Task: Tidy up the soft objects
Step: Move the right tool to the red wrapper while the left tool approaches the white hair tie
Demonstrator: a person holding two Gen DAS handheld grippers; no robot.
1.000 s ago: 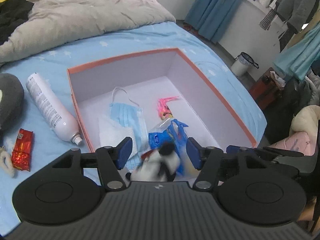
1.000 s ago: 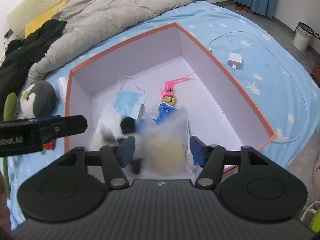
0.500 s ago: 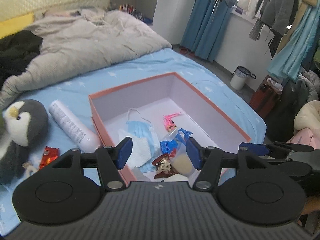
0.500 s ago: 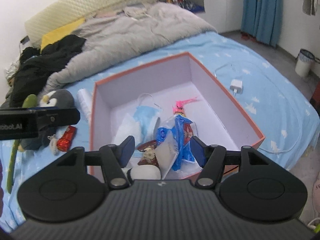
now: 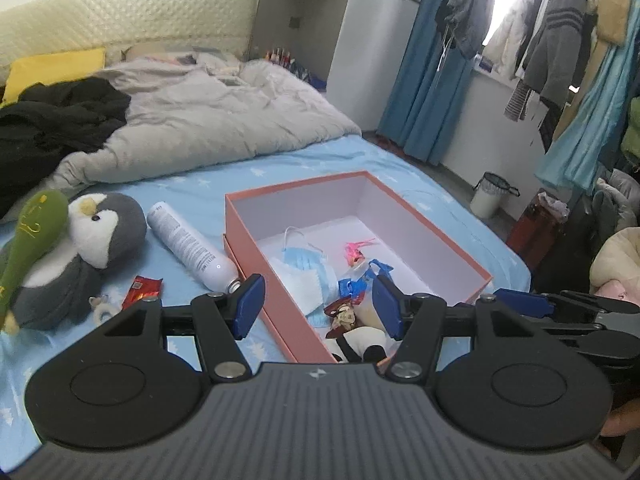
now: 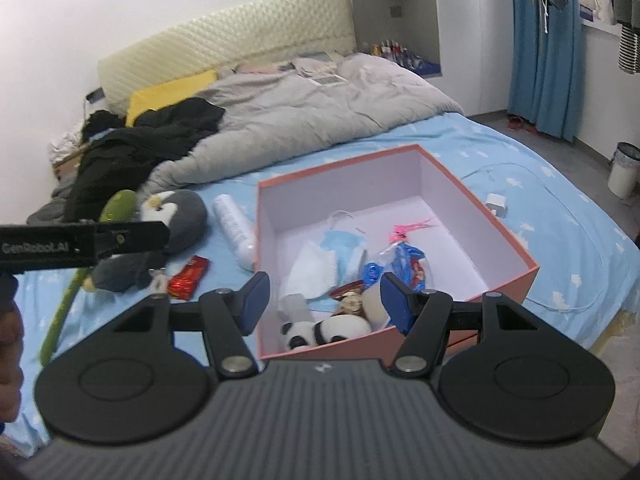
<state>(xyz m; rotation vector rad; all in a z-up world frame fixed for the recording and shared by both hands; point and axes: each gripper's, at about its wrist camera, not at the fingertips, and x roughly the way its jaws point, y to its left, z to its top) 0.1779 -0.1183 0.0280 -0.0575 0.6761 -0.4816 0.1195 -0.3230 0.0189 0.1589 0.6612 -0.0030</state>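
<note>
Both wrist views down onto box (image 5: 436, 236)

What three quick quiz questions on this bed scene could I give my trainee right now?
1. True or false: the panda toy lies inside the box.
2. What lies directly beside the box's left wall: A) the spray can, B) the charger, C) the bin?
3. Fill in: the penguin toy rests on the ___, outside the box.

Key: 1 true; 2 A; 3 bed.
</note>
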